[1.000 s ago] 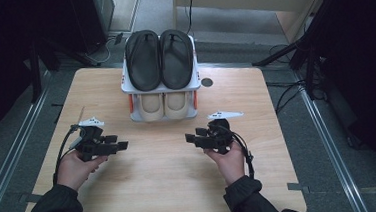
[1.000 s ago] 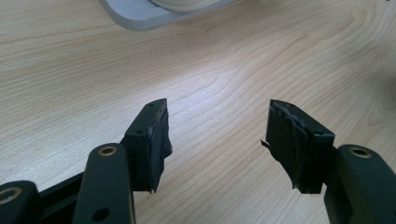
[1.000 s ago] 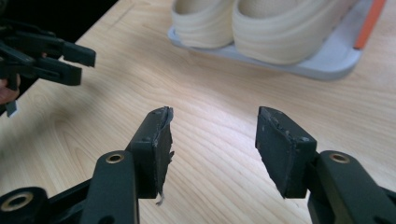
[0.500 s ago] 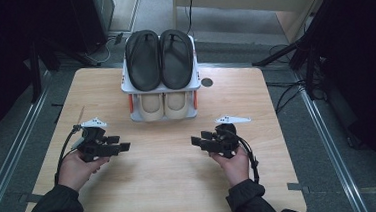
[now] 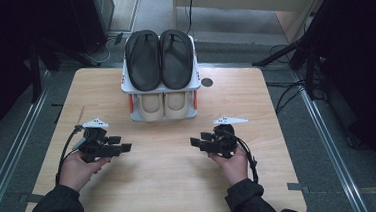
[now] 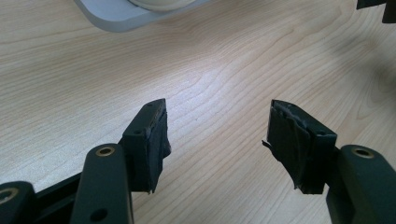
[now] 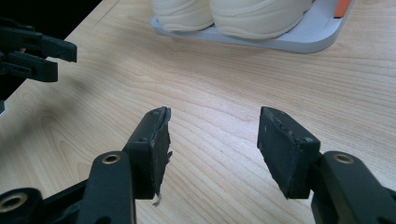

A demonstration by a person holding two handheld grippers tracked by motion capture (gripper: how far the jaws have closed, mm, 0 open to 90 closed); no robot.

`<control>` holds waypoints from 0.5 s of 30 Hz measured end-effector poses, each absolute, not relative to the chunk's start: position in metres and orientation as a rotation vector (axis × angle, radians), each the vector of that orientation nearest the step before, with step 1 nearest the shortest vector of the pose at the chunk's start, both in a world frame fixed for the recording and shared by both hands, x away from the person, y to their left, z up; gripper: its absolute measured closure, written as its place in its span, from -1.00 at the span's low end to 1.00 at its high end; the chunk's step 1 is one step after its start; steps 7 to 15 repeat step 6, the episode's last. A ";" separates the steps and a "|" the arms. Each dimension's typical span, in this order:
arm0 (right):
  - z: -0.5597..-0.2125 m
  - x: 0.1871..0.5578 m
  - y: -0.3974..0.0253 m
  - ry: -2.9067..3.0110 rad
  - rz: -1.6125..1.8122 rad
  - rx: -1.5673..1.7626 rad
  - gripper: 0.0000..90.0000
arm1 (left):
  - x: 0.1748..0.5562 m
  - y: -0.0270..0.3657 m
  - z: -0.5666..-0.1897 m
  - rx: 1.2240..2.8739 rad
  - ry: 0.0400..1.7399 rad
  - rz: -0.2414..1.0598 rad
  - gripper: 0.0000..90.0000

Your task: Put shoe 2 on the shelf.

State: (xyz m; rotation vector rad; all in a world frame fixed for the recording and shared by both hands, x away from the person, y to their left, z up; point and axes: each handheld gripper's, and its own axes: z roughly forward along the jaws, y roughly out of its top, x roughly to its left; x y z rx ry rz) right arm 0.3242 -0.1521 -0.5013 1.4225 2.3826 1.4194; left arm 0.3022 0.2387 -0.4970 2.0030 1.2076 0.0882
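Both grippers drifted nearer me; left gripper [image 5: 124, 148] and right gripper [image 5: 194, 142] hover, jaws open and empty, over the wooden tabletop [image 5: 171, 187]; cream shoes [image 5: 164, 103] sit far-centre in the white rack [image 5: 162, 116]; next I reach forward

Light wooden table [image 5: 166, 187], rounded corners, grain running side to side. At its far edge, centred, a small two-tier white shoe rack [image 5: 160, 86] stands directly on the top; its grey-white base [image 7: 299, 39] sits flat on the wood. Black sandals [image 5: 160, 58] lie side by side on the upper tier, cream shoes [image 5: 164, 103] on the lower tier, toes toward the near side. A small dark round hole [image 5: 207, 82] in the tabletop just right of the rack.
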 end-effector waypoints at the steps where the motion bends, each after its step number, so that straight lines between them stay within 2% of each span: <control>1: -0.501 0.324 -0.152 2.382 1.421 1.423 -0.02 | 0.302 0.239 -0.497 2.002 1.209 0.088 -0.14; 15: -0.502 0.325 -0.151 2.390 1.421 1.419 -0.03 | 0.302 0.238 -0.497 1.997 1.208 0.084 -0.16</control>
